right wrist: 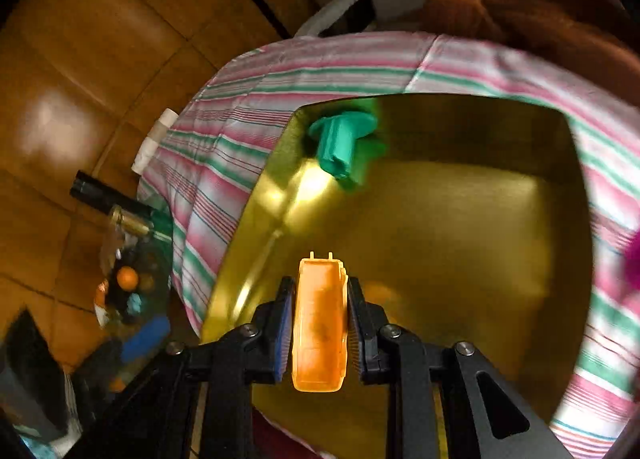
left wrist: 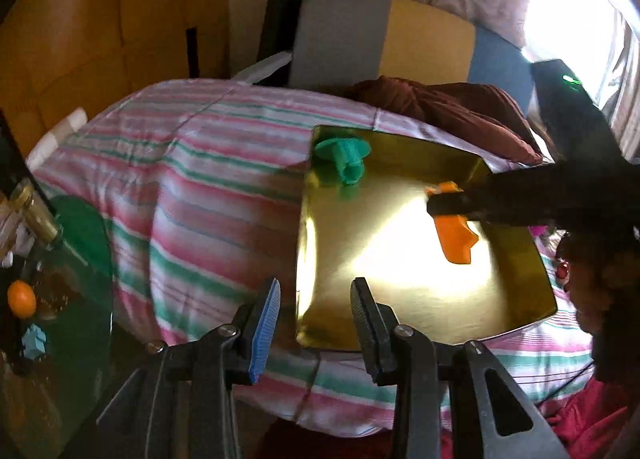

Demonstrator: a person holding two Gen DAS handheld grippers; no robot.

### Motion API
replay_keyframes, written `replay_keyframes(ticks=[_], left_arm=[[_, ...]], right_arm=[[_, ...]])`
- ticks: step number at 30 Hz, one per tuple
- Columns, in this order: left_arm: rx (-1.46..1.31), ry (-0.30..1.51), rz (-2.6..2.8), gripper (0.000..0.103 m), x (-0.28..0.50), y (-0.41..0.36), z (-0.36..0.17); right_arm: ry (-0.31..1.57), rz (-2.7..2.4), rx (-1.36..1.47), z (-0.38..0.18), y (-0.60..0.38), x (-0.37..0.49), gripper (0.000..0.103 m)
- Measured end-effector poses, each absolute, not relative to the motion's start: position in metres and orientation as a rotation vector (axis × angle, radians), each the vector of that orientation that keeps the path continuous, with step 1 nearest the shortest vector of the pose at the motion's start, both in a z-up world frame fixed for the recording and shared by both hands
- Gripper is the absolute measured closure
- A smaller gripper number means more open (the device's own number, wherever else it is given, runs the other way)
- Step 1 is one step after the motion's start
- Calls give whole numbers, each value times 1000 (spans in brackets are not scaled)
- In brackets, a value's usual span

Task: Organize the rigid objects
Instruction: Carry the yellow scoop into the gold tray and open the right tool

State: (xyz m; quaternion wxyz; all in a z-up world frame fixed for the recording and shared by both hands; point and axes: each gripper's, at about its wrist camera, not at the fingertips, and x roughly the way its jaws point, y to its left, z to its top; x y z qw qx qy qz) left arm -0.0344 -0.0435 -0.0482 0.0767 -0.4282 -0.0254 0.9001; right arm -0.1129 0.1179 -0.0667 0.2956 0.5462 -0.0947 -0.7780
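A shiny gold tray lies on a bed with a pink, green and white striped quilt. A green plastic piece rests in the tray's far left corner. Above the tray my right gripper is shut on an orange plastic piece, its pads pressing both sides. My left gripper hovers over the tray's near left corner, open, with nothing between its fingers.
A glass side table left of the bed carries an orange ball, blue bits and a brass-capped bottle. A maroon cloth lies beyond the tray. A person's dark hair is at the right.
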Motion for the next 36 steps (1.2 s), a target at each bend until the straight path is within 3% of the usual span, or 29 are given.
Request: replay_keyframes(ticks=[7, 10, 16, 20, 36], left_arm=[[-1345, -151, 2701, 67, -40, -65, -62], [-1358, -154, 2708, 67, -41, -67, -64], [-1347, -136, 2712, 67, -41, -65, -64], [-1338, -130, 2708, 67, -39, -59, -60], [-1227, 11, 2650, 67, -19, -10, -32]], right_arm=[[-430, -2045, 1517, -89, 74, -152, 75], [-422, -2063, 1530, -92, 66, -158, 63], [-297, -2119, 1445, -73, 76, -141, 57], [-159, -2195, 1373, -60, 91, -122, 44], [147, -2472, 1119, -21, 163, -48, 30]])
